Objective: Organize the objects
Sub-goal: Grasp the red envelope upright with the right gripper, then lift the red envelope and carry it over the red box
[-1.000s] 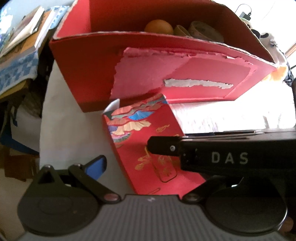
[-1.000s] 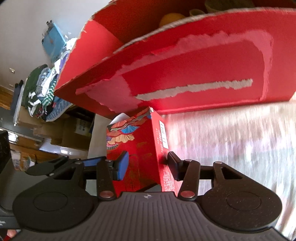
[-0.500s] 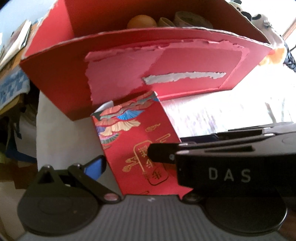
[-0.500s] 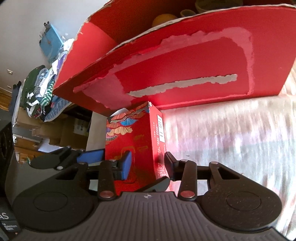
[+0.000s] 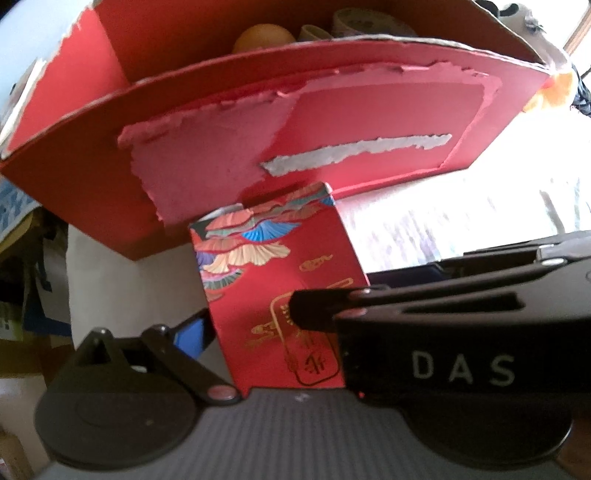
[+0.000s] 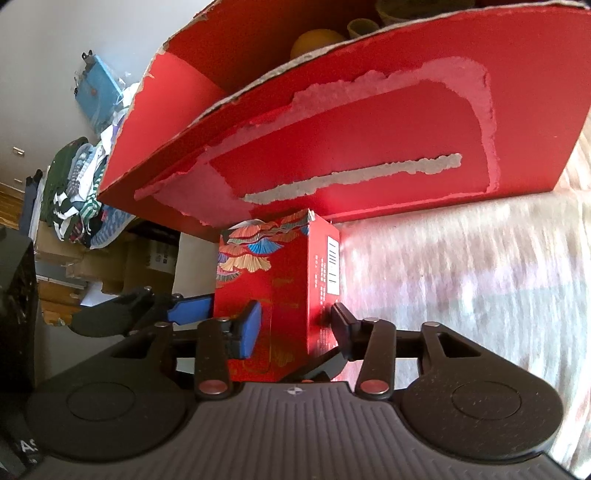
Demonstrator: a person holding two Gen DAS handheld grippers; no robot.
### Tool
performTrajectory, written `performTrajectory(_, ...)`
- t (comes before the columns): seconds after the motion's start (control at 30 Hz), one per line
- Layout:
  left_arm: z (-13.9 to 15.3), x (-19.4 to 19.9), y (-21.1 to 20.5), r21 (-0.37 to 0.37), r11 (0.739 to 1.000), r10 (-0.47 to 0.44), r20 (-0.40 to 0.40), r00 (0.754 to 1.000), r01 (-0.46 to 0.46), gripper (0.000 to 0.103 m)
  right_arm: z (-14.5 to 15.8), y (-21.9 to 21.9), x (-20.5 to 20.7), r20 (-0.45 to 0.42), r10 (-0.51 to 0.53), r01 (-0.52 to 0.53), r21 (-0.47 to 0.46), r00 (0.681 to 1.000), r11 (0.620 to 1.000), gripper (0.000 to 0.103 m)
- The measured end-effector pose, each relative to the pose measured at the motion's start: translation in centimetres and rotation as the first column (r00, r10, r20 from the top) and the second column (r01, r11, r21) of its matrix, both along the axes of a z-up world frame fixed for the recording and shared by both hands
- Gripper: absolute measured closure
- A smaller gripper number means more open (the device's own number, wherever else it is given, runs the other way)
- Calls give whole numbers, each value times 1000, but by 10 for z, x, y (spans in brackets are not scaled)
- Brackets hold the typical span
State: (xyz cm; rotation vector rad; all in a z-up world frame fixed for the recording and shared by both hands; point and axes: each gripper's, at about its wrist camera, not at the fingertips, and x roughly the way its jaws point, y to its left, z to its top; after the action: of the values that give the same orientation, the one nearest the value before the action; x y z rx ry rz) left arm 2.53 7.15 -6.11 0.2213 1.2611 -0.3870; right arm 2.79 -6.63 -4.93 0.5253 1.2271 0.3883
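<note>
The right tongs [image 6: 291, 325] pinch a small red box [image 6: 280, 288] low in the middle of the frame. The left tongs [image 5: 255, 328] sit beside this box; only one blue finger [image 5: 192, 332] shows, so I cannot tell their gap. Behind, filling the top, stands a big red box [image 6: 369, 147] with an orange [image 6: 317, 40] inside.

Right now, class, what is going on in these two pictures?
A person is tidying with a pair of tongs in each hand. Both pairs have closed on one small patterned red carton: the right tongs pinch its sides, and the left tongs grip it too. It is held up in front of a big torn red box, which already contains an orange and some cups. The carton is not yet inside.
</note>
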Motion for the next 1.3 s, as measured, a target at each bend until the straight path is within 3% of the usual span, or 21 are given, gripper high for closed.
performTrajectory(0.13, -1, 2, -1, 5, 1000, -3, 2, 1000, 3, 8, -6, 0, 5, -23, -15, 16, 30, 1000, 999, 47)
performTrajectory(0.4, 0, 4, -3, 21, 1000, -8, -4, 1000, 8, 11, -5, -3, 5, -49, -18, 21, 58, 999, 998, 54)
performTrajectory(0.73, 15, -6, -25, 22, 998, -61, 9, 998, 61, 14, 9, -24, -13, -45, -33, 36, 51, 998, 998, 54)
performTrajectory(1.1, 29, -28, -87, -10, 977, -213, 43, 976, 214, 17, 25, -82, -46, 5, -169, 169, -10, 986, 986, 54)
performTrajectory(1.3, 41, -60, -162, -7, 946, -320, 105, 942, 323, 17, 40, -119, -65, 43, -273, 273, -6, 961, 962, 55)
